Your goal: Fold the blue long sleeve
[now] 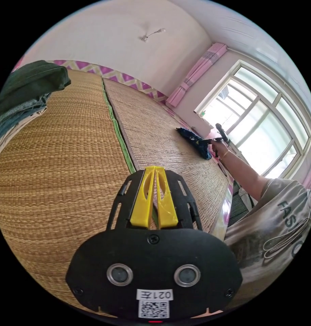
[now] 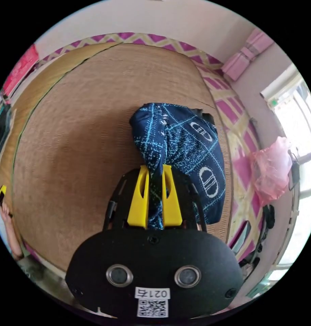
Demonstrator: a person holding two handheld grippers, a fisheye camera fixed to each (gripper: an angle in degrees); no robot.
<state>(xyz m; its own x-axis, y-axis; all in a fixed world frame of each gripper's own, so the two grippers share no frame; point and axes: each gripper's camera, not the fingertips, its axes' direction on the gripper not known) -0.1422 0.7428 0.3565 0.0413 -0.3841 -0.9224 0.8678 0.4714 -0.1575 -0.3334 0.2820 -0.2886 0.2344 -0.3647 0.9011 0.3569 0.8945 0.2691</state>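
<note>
Already the right hand-held gripper (image 2: 155,169) clenches the soft, limp blue long sleeve (image 2: 182,149) at six o'clock; the left hand-held gripper (image 1: 154,169) is clenched, empty.

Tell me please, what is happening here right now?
A person is handling a blue shirt with two handheld grippers over a straw mat. The right gripper is shut on a bunched part of the shirt, which lies near the mat's edge by the window. The left gripper is shut and empty, held above the mat, away from the shirt. A pile of dark clothes sits at one side.
</note>
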